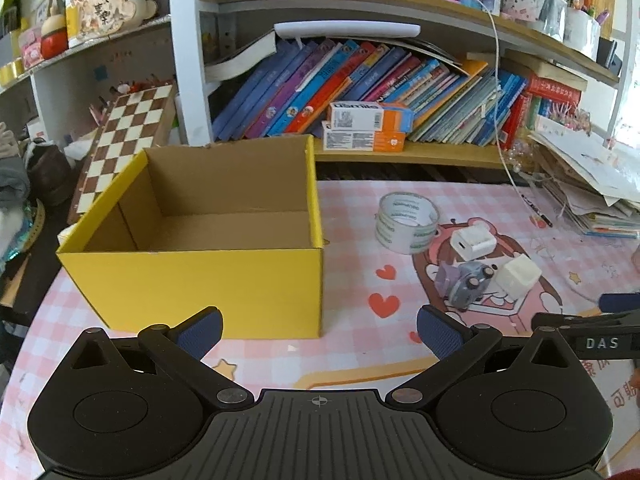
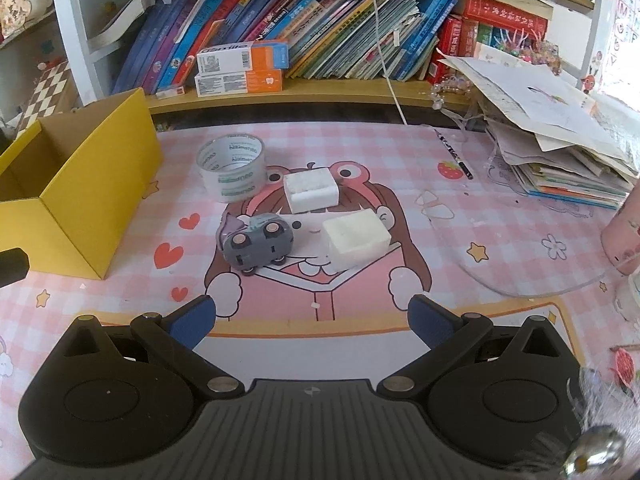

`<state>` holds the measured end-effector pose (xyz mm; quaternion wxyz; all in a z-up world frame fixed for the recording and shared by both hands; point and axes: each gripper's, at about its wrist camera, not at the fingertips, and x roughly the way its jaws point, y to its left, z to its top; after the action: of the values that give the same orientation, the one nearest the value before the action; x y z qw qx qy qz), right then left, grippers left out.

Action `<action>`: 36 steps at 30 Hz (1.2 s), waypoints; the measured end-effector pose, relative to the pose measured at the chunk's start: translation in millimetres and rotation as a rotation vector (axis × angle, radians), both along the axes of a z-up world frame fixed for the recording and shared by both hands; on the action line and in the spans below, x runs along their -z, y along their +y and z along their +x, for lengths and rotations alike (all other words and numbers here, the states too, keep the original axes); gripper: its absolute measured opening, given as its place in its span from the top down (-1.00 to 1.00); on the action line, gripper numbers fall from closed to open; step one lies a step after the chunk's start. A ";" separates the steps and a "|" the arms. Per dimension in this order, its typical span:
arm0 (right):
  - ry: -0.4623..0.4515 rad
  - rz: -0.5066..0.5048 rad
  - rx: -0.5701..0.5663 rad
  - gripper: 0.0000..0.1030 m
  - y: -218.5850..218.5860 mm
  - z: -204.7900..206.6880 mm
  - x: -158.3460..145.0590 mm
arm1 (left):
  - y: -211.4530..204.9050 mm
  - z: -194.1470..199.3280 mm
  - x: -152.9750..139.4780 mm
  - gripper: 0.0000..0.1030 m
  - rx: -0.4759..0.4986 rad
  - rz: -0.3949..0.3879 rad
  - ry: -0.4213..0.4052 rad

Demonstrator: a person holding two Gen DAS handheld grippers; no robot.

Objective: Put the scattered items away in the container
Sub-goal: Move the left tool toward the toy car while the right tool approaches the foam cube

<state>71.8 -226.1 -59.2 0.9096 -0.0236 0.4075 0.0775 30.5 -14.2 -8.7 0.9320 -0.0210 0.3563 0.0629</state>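
An open yellow cardboard box (image 1: 192, 284) stands on the pink mat, empty inside; it also shows at the left of the right wrist view (image 2: 76, 200). To its right lie a roll of clear tape (image 1: 406, 218) (image 2: 232, 168), a grey toy car on its side (image 1: 470, 284) (image 2: 258, 244), and two white blocks (image 1: 474, 242) (image 1: 518, 276) (image 2: 311, 191) (image 2: 356, 240). My left gripper (image 1: 319, 332) is open and empty, just in front of the box. My right gripper (image 2: 312, 322) is open and empty, short of the car and blocks.
A bookshelf with leaning books (image 1: 360, 88) and stacked cartons (image 1: 368, 126) runs along the back. A heap of papers and books (image 2: 560, 152) sits at the right, with a pen (image 2: 454, 154) and a pink cup (image 2: 624, 236). A chessboard (image 1: 124, 140) leans behind the box.
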 end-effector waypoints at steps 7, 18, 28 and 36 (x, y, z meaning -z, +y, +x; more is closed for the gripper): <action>-0.035 0.008 -0.035 -1.00 -8.4 6.0 7.1 | -15.0 3.9 -0.1 -1.00 0.015 0.033 -0.049; -0.120 0.067 -0.003 -1.00 -25.3 12.5 12.6 | -47.8 23.1 3.3 -1.00 0.198 0.045 -0.069; -0.052 0.038 0.054 -1.00 -32.8 27.5 21.4 | -67.9 47.3 19.2 -1.00 0.288 0.038 -0.019; -0.034 0.046 0.078 -1.00 -44.7 37.9 31.4 | -73.4 62.2 27.9 -1.00 0.299 0.018 0.004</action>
<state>109.7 -270.9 -90.6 0.9190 0.0117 0.3908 0.0506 92.7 -87.5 -36.6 0.9304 0.0407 0.3568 -0.0732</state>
